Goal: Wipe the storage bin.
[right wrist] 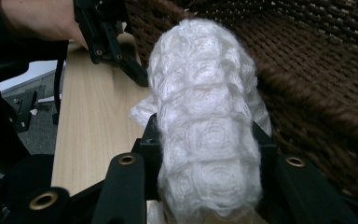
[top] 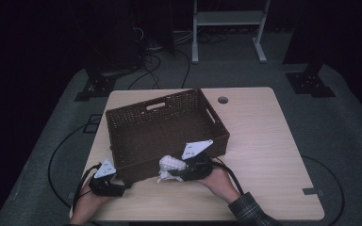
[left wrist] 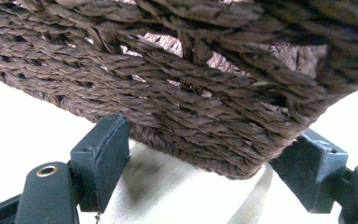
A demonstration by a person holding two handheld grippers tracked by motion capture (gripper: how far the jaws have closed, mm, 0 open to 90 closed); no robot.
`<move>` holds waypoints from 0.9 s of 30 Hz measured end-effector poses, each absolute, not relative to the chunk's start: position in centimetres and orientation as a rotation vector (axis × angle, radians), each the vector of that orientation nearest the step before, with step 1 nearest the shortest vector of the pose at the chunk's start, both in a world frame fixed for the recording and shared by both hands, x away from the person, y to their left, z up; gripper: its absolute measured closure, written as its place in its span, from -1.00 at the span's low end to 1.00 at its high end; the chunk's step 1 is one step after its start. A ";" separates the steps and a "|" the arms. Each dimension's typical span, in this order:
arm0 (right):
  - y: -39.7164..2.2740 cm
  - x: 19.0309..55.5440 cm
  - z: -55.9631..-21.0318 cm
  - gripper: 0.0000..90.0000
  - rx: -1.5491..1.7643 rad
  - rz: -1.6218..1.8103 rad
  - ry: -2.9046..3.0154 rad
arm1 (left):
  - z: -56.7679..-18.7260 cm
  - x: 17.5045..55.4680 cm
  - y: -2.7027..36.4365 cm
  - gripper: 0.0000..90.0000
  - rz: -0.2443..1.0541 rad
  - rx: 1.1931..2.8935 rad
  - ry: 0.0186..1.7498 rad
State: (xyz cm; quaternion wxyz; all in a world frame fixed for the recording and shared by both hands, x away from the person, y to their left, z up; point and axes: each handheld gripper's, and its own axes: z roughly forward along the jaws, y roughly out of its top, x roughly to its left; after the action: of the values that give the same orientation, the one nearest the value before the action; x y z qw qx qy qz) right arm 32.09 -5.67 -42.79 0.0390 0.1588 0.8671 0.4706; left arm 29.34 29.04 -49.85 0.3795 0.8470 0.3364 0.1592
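My right hand-held gripper [top: 181, 170] was clenched on the white cloth [right wrist: 205, 140], just outside the basket [top: 136, 136] near wall; my left hand-held gripper [left wrist: 200, 163] clasped its corner. I judged it best to clear the rim (no snagging) before releasing

A dim room with grey carpet [top: 349, 141]. A pale wooden counter [top: 264, 141] with a round cable hole [top: 223, 100] stands at the centre. Black cables [top: 56, 155] loop across the floor. A white metal frame [top: 228, 28] stands behind, with black stand feet [top: 311, 82] nearby.
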 end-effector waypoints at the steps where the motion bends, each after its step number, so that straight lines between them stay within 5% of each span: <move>1: -5.6 32.1 -42.7 0.33 0.480 1.447 2.653 | -49.8 29.3 29.1 -0.51 0.406 2.165 0.859; 27: -3.1 32.4 -46.8 0.33 0.464 1.288 2.778 | -49.8 29.3 29.0 -0.51 0.407 2.164 0.859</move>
State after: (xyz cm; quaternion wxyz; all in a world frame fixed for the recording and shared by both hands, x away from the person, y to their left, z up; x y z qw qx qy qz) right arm 32.36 -3.10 -46.81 0.0223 0.1499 0.8967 0.4159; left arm 29.34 29.05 -49.85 0.3794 0.8472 0.3362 0.1592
